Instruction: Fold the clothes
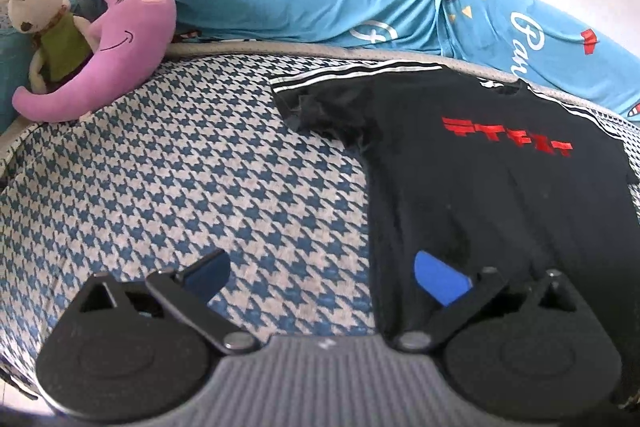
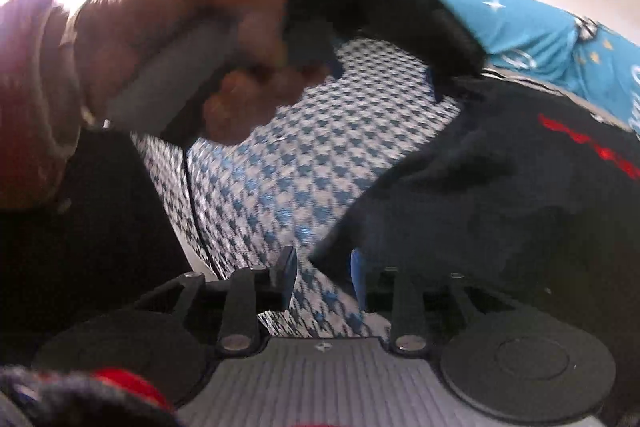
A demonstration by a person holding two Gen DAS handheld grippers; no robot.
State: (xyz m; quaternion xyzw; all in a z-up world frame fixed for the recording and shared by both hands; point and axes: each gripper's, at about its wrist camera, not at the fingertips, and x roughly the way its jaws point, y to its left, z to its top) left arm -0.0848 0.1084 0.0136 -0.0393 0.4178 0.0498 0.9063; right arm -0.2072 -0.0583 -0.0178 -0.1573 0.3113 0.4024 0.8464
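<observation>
A black T-shirt (image 1: 500, 187) with a red print and white-striped sleeves lies spread flat on the blue-and-white houndstooth sheet (image 1: 192, 167). My left gripper (image 1: 324, 277) hovers open over the shirt's near left edge. Its blue right finger (image 1: 440, 279) is above the cloth and its other finger is above bare sheet. The right wrist view is blurred. My right gripper (image 2: 322, 279) is open low over the sheet (image 2: 280, 167), with the edge of the T-shirt (image 2: 500, 207) at its right finger (image 2: 358, 279). A hand (image 2: 192, 39) holds the left gripper (image 2: 387, 79) above the shirt's sleeve.
A purple moon plush (image 1: 128, 39) and a cream rabbit toy (image 1: 44, 23) lean at the far left corner. A rolled blue quilt (image 1: 320, 3) with stars runs along the white wall behind the shirt. The person's sleeve (image 2: 32, 87) fills the left of the right wrist view.
</observation>
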